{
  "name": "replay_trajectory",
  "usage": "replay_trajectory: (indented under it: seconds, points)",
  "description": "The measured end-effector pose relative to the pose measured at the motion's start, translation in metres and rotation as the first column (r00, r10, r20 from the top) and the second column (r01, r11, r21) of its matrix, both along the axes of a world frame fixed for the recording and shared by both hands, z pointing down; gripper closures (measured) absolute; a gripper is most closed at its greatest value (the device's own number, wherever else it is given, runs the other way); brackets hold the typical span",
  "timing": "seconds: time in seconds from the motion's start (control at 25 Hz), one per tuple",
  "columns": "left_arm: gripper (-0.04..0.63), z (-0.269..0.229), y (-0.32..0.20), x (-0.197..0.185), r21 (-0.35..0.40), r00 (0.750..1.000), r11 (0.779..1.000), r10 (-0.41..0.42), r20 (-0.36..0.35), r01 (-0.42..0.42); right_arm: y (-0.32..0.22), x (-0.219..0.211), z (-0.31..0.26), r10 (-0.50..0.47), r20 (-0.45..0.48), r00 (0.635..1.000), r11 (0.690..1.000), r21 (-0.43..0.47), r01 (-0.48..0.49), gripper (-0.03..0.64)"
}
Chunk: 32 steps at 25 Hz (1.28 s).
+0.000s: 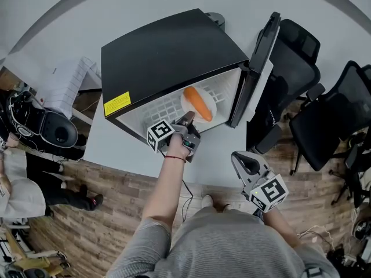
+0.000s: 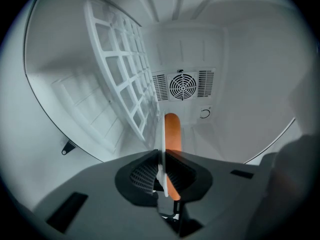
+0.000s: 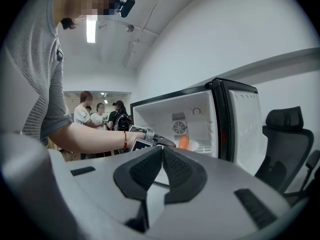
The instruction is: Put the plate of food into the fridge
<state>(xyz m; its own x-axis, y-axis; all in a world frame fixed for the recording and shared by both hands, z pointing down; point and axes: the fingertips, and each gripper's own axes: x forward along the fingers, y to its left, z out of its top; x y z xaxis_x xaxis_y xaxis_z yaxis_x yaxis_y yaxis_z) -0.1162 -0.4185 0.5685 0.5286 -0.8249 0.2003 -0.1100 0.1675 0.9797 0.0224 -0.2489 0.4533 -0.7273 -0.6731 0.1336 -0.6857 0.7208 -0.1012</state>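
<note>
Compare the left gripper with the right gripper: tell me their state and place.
Grip: the left gripper is clamped on the rim of the plate, which carries the carrot. The right gripper has its jaws shut on nothing.
Place: the left gripper reaches into the open fridge. The right gripper hangs outside it, close to the person.
Shared: each carries a marker cube.

Brown wood-plank floor (image 1: 116, 201), cables (image 1: 313, 233) lying on it at right. White tabletop (image 1: 110, 148). Black office chair (image 1: 298, 62) just beside it, second chair (image 1: 333, 117) near. Plain white wall (image 3: 225, 29). Ceiling strip light (image 3: 91, 30) on. People (image 3: 97, 115) standing far back.
</note>
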Motion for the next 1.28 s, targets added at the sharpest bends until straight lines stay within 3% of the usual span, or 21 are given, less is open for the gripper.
replay_trajectory:
  seconds: [0.44, 0.96, 1.12, 1.28]
  points:
    - [0.552, 0.008, -0.015, -0.007, -0.004, 1.000, 1.000, -0.015, -0.022, 0.015, -0.010, -0.018, 0.012, -0.037, -0.013, 0.999, 0.999, -0.025, 0.036, 0.601]
    - [0.549, 0.006, -0.028, -0.008, -0.018, 1.000, 1.000, -0.016, 0.006, 0.016, -0.012, -0.023, 0.013, -0.044, -0.015, 0.999, 0.998, -0.034, 0.044, 0.601]
    - [0.546, 0.005, -0.037, -0.008, -0.040, 0.999, 0.999, -0.008, 0.035, 0.009, -0.012, -0.024, 0.012, -0.044, -0.010, 0.999, 0.998, -0.033, 0.044, 0.601]
    - [0.548, 0.005, -0.043, -0.015, -0.043, 0.993, 0.999, -0.003, 0.119, 0.008, -0.011, -0.023, 0.014, -0.040, -0.010, 0.999, 0.999, -0.037, 0.039, 0.601]
